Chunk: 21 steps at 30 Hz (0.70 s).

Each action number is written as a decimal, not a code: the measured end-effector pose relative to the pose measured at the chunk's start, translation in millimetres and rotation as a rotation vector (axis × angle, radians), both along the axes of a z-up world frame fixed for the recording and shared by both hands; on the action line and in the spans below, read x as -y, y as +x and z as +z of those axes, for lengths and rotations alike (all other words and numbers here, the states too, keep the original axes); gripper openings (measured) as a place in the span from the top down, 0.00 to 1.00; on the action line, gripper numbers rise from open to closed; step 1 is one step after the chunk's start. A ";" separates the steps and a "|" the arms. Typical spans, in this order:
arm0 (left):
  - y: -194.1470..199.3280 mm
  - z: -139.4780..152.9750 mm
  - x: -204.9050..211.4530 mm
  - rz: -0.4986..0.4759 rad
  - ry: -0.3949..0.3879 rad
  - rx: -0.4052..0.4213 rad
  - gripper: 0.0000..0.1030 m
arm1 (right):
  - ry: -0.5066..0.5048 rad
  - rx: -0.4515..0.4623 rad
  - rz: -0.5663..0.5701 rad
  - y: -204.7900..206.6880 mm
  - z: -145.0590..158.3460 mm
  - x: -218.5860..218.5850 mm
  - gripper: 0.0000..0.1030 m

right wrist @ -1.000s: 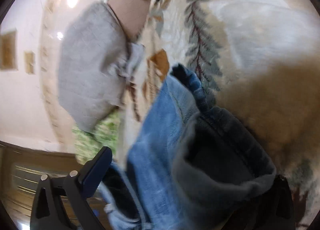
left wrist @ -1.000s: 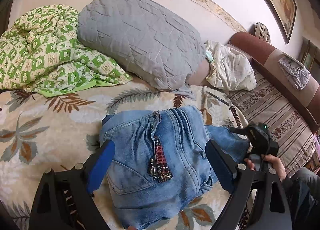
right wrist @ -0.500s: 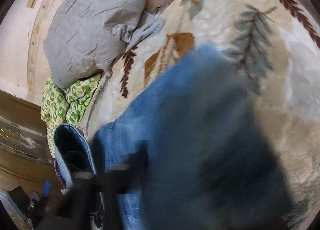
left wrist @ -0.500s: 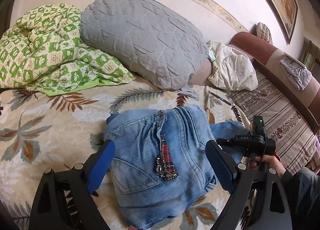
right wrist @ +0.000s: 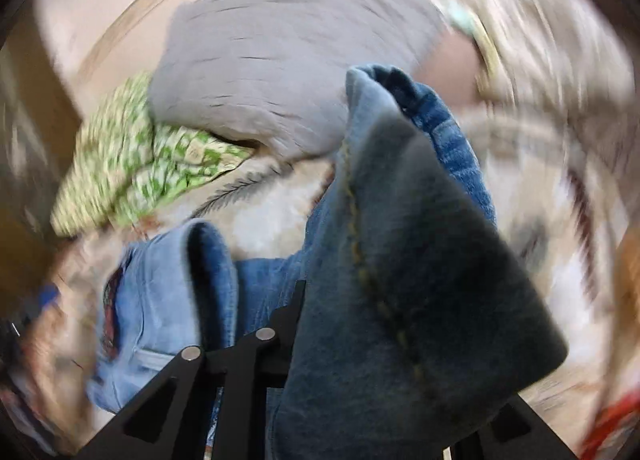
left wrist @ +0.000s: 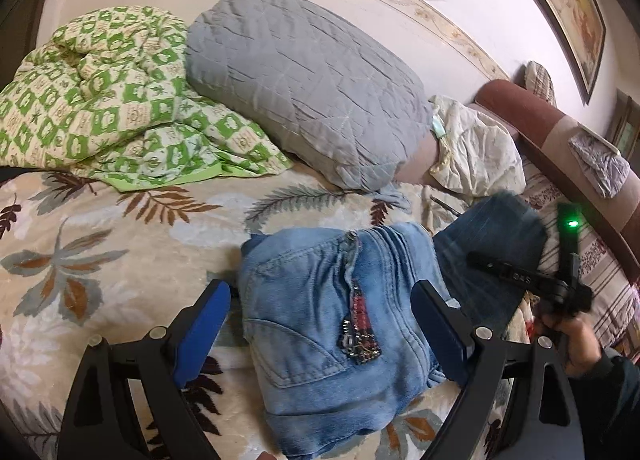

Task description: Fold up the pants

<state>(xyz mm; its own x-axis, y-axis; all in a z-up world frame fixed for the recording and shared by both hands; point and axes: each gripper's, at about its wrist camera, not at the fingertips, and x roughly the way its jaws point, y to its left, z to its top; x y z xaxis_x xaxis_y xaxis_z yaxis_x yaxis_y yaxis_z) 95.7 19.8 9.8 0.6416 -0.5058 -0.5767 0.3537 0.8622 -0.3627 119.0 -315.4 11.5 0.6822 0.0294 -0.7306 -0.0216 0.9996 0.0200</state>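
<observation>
Two fisheye views of one fold. Light-blue denim pants (left wrist: 340,324) are seen bunched on the leaf-patterned cream bedspread (left wrist: 100,260), at six o'clock from the grey quilted pillow (left wrist: 304,75). The left gripper (left wrist: 320,332) is held wide apart astride the waistband, touching nothing. The right gripper (right wrist: 296,324) has just been closing, and a raised leg panel is pinched in it. Denim is judged heavy, limp and non-slippery; hems and seams offer the firmest hold. Only the left view shows the whole garment; only the right view, blurred, shows the grip.
</observation>
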 end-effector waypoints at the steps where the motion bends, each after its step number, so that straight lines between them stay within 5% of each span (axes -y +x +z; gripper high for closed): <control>1: 0.3 0.2 -2.5 0.009 0.000 0.000 0.11 | -0.111 0.030 0.038 -3.9 10.6 -26.5 0.82; 8: 5.6 -0.9 -34.3 0.127 0.031 -0.023 0.11 | -0.639 0.159 0.275 -32.5 15.4 -172.3 0.82; 12: 9.0 -3.0 -67.6 0.223 0.023 -0.048 0.11 | -0.710 0.086 0.371 -30.4 -18.7 -212.1 0.82; 17: 8.4 -2.7 -94.3 0.277 -0.004 -0.052 0.11 | -0.712 -0.031 0.370 -17.7 -74.7 -203.0 0.79; 19: 7.5 -2.0 -95.6 0.276 -0.004 -0.048 0.11 | -0.659 -0.003 0.349 -25.3 -68.1 -194.6 0.78; 21: 8.6 -2.1 -91.9 0.268 0.001 -0.050 0.11 | -0.649 0.019 0.354 -32.6 -59.0 -190.5 0.64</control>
<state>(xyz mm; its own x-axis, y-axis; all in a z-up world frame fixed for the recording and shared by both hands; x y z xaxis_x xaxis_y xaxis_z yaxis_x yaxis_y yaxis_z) 104.3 111.7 7.7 0.7235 -0.3214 -0.6109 0.0946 0.9228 -0.3734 86.4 -124.9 -47.5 0.7248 -0.1837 -0.6640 -0.3398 0.7432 -0.5764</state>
